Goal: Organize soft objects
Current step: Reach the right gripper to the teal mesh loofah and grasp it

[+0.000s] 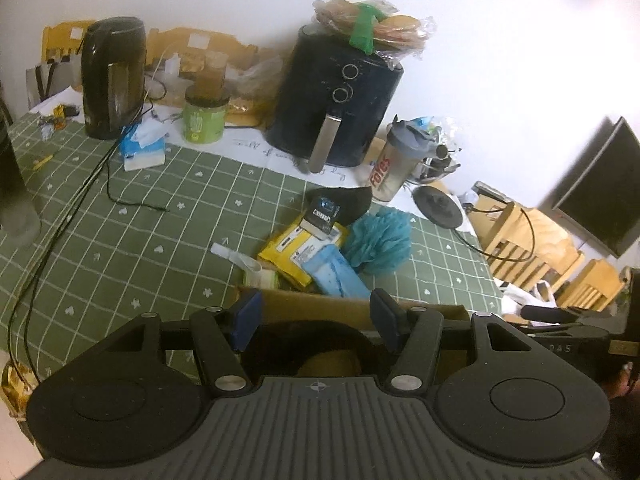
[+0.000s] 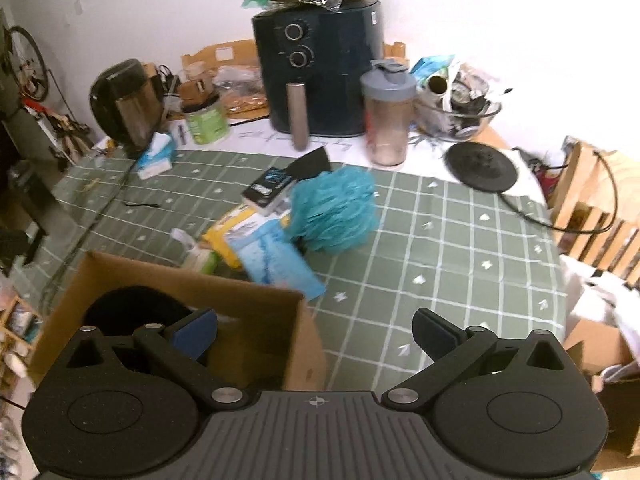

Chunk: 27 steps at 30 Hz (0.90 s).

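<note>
One dark soft item boxed; the rest of the pile waits beyond the carton.

The left gripper point(image 1: 316, 322) hangs over the cardboard box point(image 2: 248, 308), jaws spread with nothing between them, and a dark soft thing point(image 2: 132, 308) already lies inside directly beneath it. The right gripper point(image 2: 316, 336) hovers at the box's right corner, jaws wide and empty. Just past the box's far wall lie the blue packet point(image 2: 276, 260), the yellow packet point(image 1: 288, 252) and a small white pouch point(image 2: 200, 258); farther ahead sit the teal bath pouf point(image 2: 332, 212), a black sock point(image 1: 348, 200) and a small dark pack point(image 2: 268, 190). By my reading, most of the sorting remains.
</note>
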### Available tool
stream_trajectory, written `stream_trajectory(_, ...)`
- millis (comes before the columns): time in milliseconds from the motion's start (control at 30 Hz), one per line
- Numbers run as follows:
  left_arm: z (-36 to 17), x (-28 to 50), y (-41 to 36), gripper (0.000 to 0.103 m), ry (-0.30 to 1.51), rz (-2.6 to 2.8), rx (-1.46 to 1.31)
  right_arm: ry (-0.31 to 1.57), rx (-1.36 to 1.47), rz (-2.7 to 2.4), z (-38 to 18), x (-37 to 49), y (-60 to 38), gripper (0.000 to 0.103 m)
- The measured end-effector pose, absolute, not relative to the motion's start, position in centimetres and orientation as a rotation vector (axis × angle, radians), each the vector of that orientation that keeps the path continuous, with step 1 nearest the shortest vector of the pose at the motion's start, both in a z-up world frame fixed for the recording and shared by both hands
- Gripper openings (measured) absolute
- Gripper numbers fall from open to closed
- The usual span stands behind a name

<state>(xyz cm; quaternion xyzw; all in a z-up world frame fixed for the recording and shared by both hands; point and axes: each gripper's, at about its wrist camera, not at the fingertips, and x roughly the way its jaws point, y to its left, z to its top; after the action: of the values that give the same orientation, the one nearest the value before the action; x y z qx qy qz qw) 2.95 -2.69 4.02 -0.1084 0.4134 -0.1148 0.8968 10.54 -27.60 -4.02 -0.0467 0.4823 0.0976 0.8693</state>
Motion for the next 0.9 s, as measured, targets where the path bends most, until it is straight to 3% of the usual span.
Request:
stream_trajectory(367,3.0,5.7,-2.3,0.058,0.845,-0.240,-0.176,1.028,-0.058,0.148,-5.8,15.2,-29.6,0.103)
stream_trajectory(533,2.7,7.0,-1.9,0.075,0.844,-0.242,-0.165,1.044,-0.018,0.155,-7.1,17.9,-30.4,0.103)
stream_trajectory(900,2.7,9.9,-0.8,0.075,0.839,-0.246,-0.159,1.116,0.039,0.238,-11.2,23.4,-30.5,0.103)
